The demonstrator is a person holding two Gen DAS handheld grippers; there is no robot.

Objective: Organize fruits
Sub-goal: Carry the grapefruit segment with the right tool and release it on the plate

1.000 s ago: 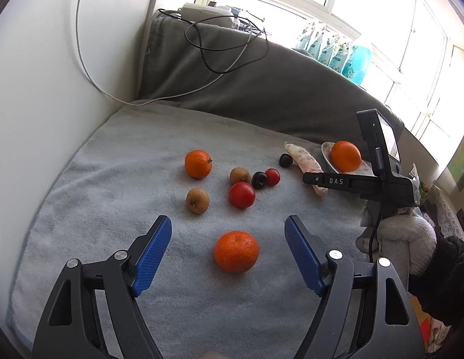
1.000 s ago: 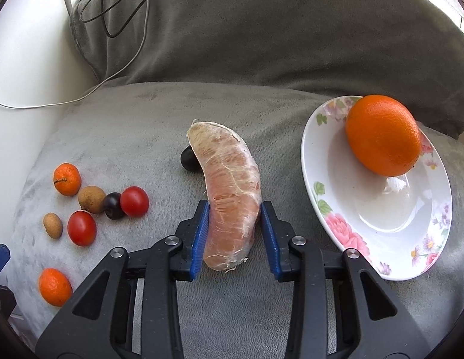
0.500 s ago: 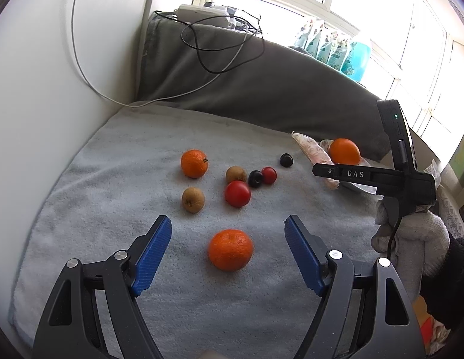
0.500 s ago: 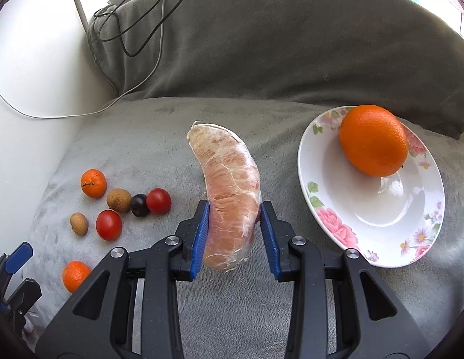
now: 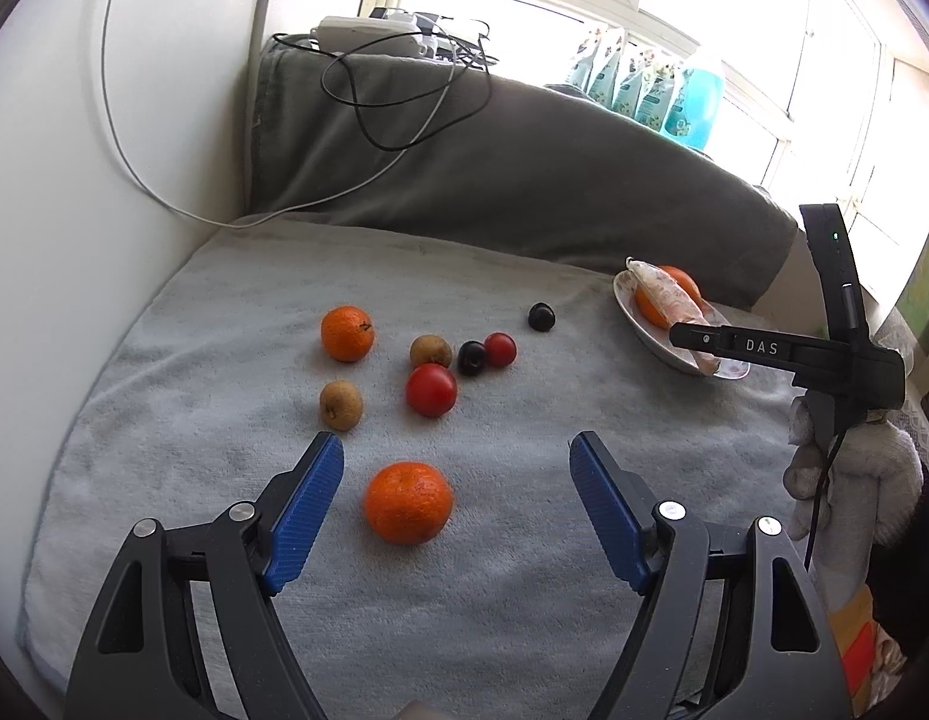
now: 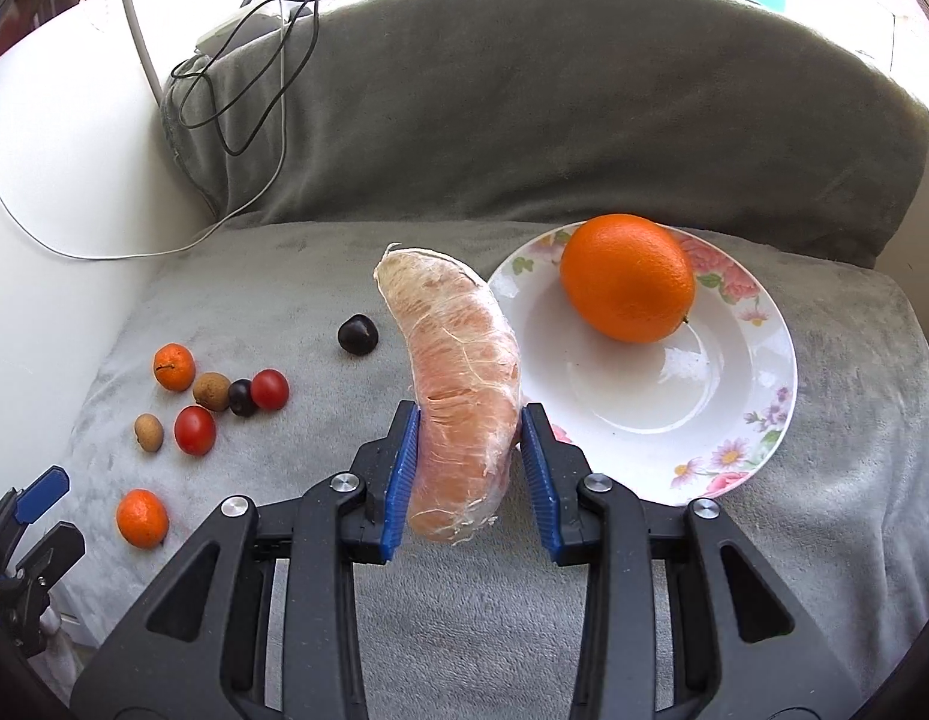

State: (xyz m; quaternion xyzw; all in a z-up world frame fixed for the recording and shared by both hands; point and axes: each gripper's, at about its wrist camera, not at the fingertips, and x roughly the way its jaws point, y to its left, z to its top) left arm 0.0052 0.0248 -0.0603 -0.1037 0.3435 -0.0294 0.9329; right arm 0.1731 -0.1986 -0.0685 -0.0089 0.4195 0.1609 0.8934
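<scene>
Right gripper (image 6: 467, 462) is clamped on the peeled pomelo segment (image 6: 461, 384), centre of the right wrist view, lifted clear of the grey towel (image 6: 584, 630), its tip at the left rim of the floral plate (image 6: 758, 420).

I judge the segment soft, light and thin-skinned; I'd grip the thick lower half, gently.

The plate already holds one orange (image 6: 629, 276).

Left gripper (image 5: 458, 498) hangs spread wide, empty, a mandarin (image 5: 408, 501) between its jaws, untouched.

Right claw (image 6: 467, 468) clamping peeled pomelo segment (image 6: 461, 384), floral plate (image 6: 758, 420) holding orange (image 6: 627, 277) beside
</scene>
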